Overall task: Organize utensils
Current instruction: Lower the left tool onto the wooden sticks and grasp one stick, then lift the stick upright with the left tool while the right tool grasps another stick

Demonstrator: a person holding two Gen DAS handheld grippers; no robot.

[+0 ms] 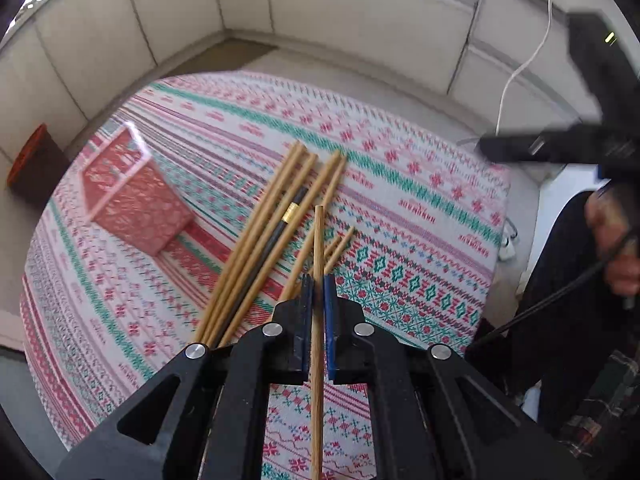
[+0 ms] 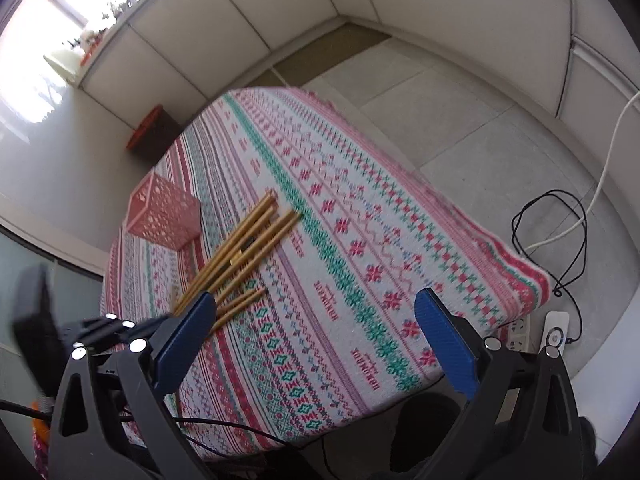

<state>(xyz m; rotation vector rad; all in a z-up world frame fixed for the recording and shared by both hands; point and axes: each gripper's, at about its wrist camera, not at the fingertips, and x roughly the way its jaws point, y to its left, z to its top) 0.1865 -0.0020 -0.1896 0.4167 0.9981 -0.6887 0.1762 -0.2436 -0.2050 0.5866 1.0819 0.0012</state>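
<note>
Left tool (image 1: 319, 300) clamping one chopstick (image 1: 318, 248), right tool (image 2: 320, 340) wide open, empty.

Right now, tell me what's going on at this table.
A person is sorting chopsticks with a handheld claw in each hand. The left claw is shut on one wooden chopstick, held above the patterned tablecloth. The other chopsticks lie in a loose pile beside the pink mesh holder, which looks empty. The right claw is open, holding nothing.
</note>
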